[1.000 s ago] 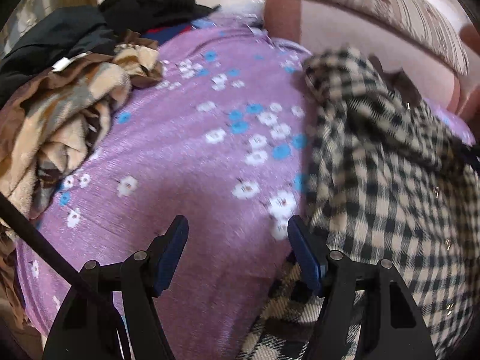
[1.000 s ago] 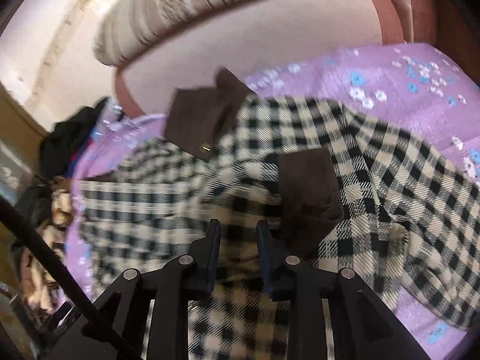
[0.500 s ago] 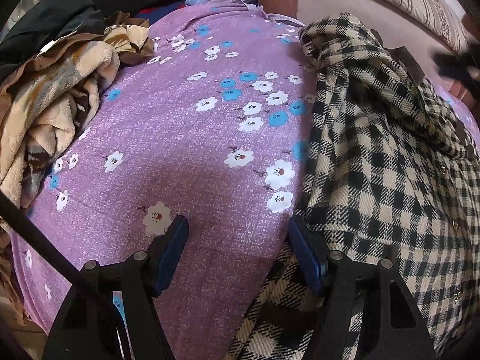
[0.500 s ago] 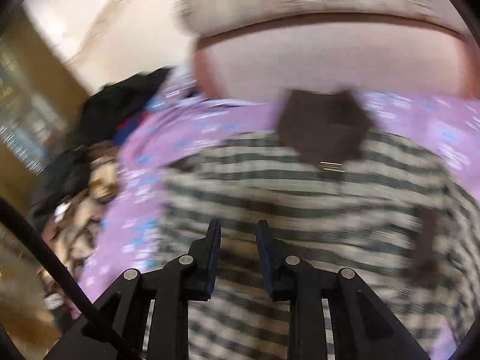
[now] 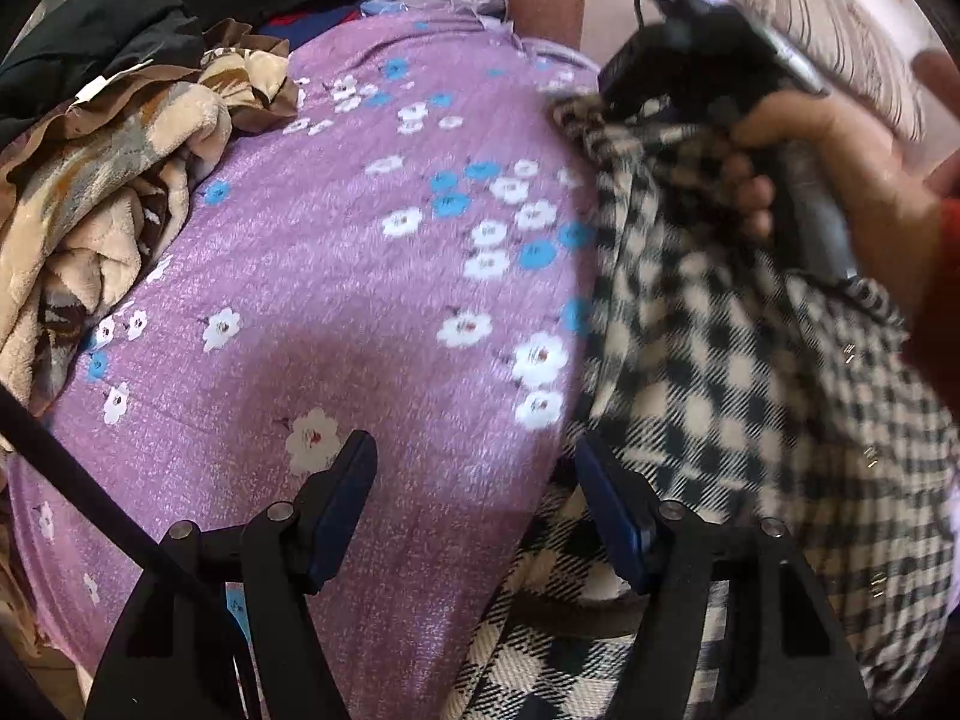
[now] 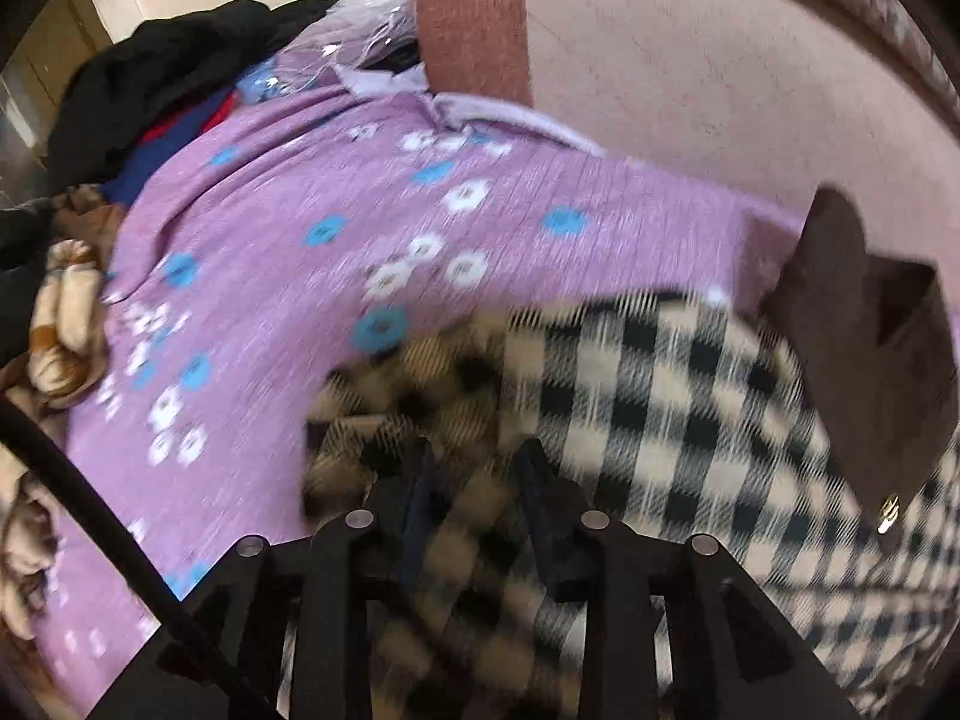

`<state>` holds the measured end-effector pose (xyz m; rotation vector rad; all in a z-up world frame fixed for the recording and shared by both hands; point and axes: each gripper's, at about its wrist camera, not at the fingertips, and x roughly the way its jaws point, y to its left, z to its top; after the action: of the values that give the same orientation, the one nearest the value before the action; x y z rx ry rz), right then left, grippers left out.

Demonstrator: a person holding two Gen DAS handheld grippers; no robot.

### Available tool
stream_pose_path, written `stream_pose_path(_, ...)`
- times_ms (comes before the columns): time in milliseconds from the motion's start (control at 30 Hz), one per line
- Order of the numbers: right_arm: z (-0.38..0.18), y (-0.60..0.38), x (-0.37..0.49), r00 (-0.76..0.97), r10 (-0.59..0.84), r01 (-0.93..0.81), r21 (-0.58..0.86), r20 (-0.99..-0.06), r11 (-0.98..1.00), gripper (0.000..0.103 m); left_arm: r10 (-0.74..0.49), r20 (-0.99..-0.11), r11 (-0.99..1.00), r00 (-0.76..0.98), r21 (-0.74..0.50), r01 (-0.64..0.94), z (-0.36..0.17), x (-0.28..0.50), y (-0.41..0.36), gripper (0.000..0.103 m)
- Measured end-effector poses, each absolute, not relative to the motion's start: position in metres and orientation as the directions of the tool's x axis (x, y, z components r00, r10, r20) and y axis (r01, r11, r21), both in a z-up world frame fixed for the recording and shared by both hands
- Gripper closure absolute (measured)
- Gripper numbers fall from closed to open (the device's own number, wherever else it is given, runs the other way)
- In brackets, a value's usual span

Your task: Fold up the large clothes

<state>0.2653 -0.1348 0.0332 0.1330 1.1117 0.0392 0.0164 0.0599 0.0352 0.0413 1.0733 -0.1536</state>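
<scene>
Both tongs noted: left gripper apart and empty, right gripper, jaws just widening, with the soft, floppy checked shirt bunched between them at lower centre; we judge hem corners the best hold.

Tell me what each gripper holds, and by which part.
Left gripper: nothing; its jaws stand open over the bedspread. Right gripper: the checked coat, a bunched fold of its left edge between jaws that have just been opening.

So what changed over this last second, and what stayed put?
The right gripper swept left across the checked shirt, dragging a bunch of it between its jaws, which have just been opening. The left gripper stayed open over the purple bedspread; the blanket pile is unchanged.
</scene>
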Motion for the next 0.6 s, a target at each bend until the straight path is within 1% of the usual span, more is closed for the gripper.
stream_pose_path(67,0.043,-0.137,0.261,0.452,0.122,0.029,0.151,-0.884,0.988,0.070,-0.117,-0.866,0.990,0.487,-0.060,0.130,0.043,0.018,0.066,0.035)
stream_pose_path(167,0.074,-0.145,0.227,0.520,0.252,-0.034,0.275,-0.816,0.961,0.070,-0.110,-0.849,0.993,0.517,-0.071,0.094,0.054,0.020,0.079,0.035)
stream_pose_path(267,0.083,-0.141,0.189,0.536,0.291,-0.098,0.285,-0.793,0.954,0.070,-0.090,-0.832,0.996,0.547,-0.074,0.051,0.062,0.022,0.090,0.035)
stream_pose_path(367,0.061,-0.134,0.173,0.461,0.318,-0.105,0.305,-0.829,0.947,0.070,-0.081,-0.825,0.997,0.559,-0.078,0.030,0.065,0.024,0.095,0.035)
stream_pose_path(400,0.048,-0.132,0.165,0.416,0.353,-0.095,0.346,-0.838,0.933,0.069,-0.080,-0.825,0.997,0.560,-0.078,0.026,0.065,0.024,0.096,0.035)
stream_pose_path(467,0.036,-0.126,0.149,0.369,0.411,-0.098,0.405,-0.833,0.909,0.068,-0.076,-0.824,0.997,0.562,-0.073,0.027,0.065,0.025,0.096,0.035)
stream_pose_path(533,0.034,-0.118,0.122,0.347,0.445,-0.129,0.427,-0.826,0.895,0.068,-0.074,-0.825,0.997,0.560,-0.069,0.030,0.064,0.025,0.094,0.035)
stream_pose_path(600,0.035,-0.114,0.092,0.284,0.522,-0.172,0.493,-0.804,0.853,0.068,-0.070,-0.831,0.998,0.552,-0.063,0.031,0.061,0.025,0.091,0.035)
